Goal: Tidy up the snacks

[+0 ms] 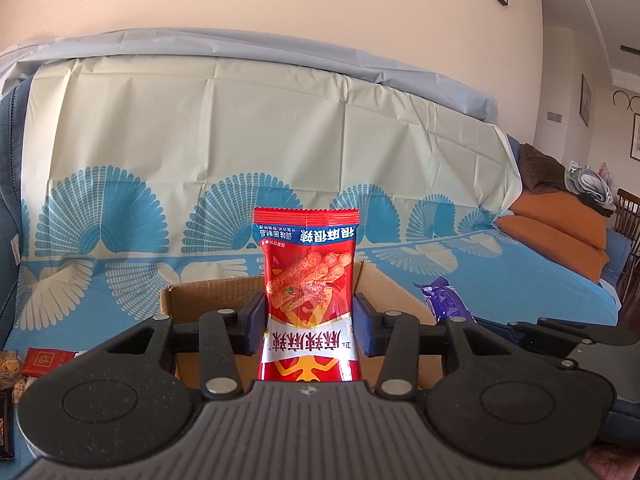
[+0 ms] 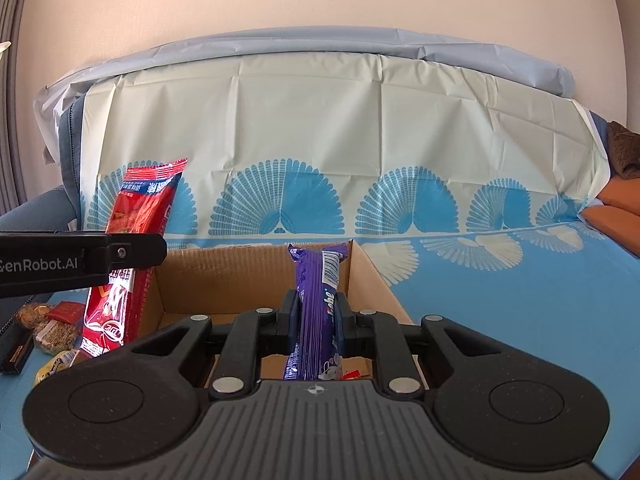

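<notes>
- While clamped upright between the closed jaws of the left gripper [image 1: 308, 320], red snack packet [image 1: 308, 296] held above the cardboard box [image 1: 208, 296].
- Purple snack bar [image 2: 316, 312] pinched on edge by the right gripper [image 2: 316, 320], over the box's right side.
- More snacks [image 2: 48, 328] lying loose beside the box's left wall on the blue cloth [image 2: 520, 320].

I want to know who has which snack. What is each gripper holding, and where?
The left gripper pinches the red snack packet across its lower middle. The right gripper squeezes the purple packet around its middle.
</notes>
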Demonstrator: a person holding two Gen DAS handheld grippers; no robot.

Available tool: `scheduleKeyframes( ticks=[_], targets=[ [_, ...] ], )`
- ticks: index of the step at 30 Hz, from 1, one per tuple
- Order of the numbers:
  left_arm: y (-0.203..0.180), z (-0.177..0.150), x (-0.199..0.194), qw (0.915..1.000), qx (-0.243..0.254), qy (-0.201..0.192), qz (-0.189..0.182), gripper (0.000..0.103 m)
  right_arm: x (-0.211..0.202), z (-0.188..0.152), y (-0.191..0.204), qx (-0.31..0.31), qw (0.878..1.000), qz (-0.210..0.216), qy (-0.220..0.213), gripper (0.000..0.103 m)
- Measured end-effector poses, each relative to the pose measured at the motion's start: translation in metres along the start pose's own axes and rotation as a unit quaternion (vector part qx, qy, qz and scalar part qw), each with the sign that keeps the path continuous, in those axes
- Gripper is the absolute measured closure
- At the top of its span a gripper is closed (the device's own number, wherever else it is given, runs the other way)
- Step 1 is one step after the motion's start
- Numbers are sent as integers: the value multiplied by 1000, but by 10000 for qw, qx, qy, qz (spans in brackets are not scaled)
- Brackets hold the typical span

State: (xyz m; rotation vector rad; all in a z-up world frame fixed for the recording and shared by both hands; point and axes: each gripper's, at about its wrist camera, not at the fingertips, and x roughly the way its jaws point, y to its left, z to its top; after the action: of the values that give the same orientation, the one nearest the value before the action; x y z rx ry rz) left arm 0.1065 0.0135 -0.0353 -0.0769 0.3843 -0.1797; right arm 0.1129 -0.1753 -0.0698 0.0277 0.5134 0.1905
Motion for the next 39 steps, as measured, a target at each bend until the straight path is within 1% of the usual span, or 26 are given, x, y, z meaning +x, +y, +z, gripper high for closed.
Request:
scheduleKeyframes(
  ticks=[15, 39],
  targets=[
    [-3, -1, 5, 9999, 8, 33, -99, 54, 1, -1, 2, -49, 10000, -59, -35, 85],
    [-7, -3, 9, 9999, -14, 20, -141, 54, -7, -3, 5, -188, 9994, -181, -245, 85]
  ],
)
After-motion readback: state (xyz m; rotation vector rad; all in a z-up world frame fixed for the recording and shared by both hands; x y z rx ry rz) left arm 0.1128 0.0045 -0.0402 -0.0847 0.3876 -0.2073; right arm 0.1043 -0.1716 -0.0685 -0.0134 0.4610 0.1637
